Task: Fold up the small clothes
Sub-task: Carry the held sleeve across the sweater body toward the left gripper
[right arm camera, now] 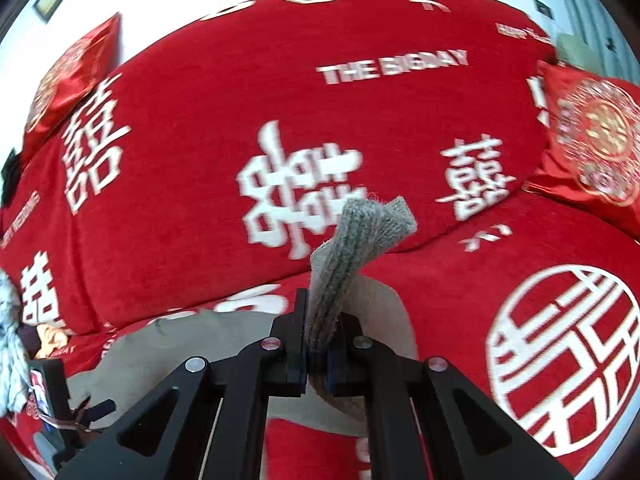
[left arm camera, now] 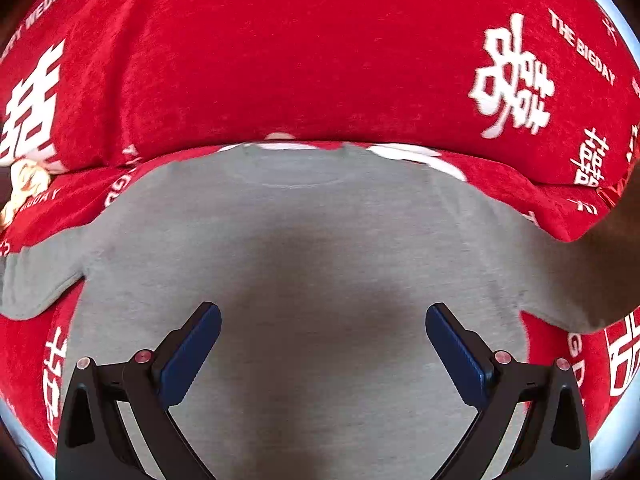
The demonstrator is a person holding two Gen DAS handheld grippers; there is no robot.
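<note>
One grey garment (left arm camera: 304, 248), two embroidered red cushions (right arm camera: 596, 136), one red printed cover (left arm camera: 280, 48).

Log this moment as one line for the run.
stage: folding grey sweater | left gripper: open above body | right gripper: shut on sleeve cuff, lifted | surface: red sofa cover

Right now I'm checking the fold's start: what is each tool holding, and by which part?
The right tool is shut on the grey sweater's ribbed cuff. The left tool is open above the sweater, holding nothing.
</note>
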